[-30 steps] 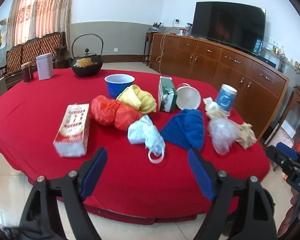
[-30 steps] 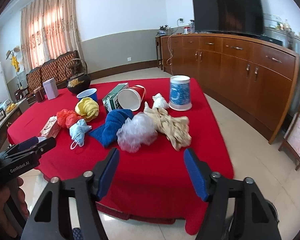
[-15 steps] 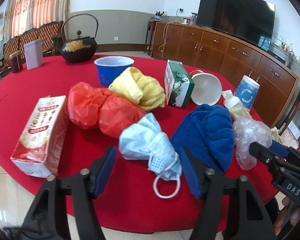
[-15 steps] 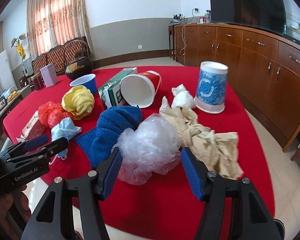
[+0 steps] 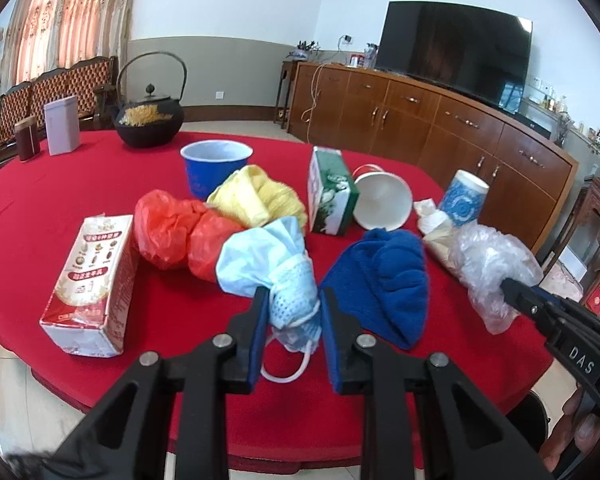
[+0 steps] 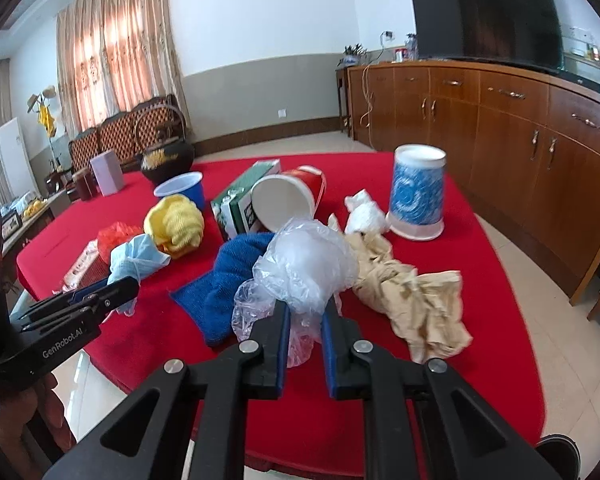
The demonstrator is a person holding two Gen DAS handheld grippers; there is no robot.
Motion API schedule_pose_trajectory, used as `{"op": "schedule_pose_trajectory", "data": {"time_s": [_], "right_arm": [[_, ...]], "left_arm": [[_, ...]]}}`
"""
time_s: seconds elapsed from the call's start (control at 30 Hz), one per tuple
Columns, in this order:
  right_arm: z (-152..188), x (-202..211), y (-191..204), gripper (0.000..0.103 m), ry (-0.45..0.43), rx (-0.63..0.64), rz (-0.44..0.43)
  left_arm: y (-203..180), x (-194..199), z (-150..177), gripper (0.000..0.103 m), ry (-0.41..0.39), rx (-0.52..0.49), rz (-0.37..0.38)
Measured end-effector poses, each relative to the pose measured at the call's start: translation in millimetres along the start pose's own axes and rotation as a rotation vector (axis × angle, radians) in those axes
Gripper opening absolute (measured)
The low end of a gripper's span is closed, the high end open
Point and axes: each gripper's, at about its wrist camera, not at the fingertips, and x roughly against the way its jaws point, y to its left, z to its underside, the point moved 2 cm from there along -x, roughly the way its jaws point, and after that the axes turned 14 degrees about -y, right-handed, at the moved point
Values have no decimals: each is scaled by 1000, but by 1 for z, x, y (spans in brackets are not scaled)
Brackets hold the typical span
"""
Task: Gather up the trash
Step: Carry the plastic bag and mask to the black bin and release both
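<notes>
My left gripper is shut on a crumpled light-blue face mask at the near edge of the red table. My right gripper is shut on a clear crumpled plastic bag, which also shows in the left wrist view. Other trash lies around: a red plastic bag, a yellow cloth, a blue cloth, a beige crumpled paper, a white tissue.
A red-white carton, a green carton, a tipped red cup, a blue bowl, an upturned blue cup and a black kettle are on the table. A wooden sideboard with a TV stands behind.
Both grippers moved forward onto the table and closed: the left on the face mask, the right on the clear plastic bag.
</notes>
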Motion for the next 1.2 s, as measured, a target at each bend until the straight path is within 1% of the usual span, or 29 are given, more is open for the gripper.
{"op": "schedule_pose_trajectory", "data": {"time_s": [0.17, 0.33, 0.57, 1.0, 1.2], "right_arm": [[-9, 34, -8, 15, -53, -7, 43], [-11, 75, -33, 15, -82, -39, 115], [-2, 129, -65, 15, -98, -73, 214], [18, 228, -122, 15, -138, -124, 396], [28, 262, -145, 15, -135, -137, 458]], "left_arm": [[-9, 18, -7, 27, -24, -16, 28], [-27, 33, -9, 27, -29, -25, 77], [-76, 56, -2, 27, -28, -73, 175], [-158, 95, 9, 27, -56, -187, 315], [-192, 104, 22, 27, -42, -219, 373]]}}
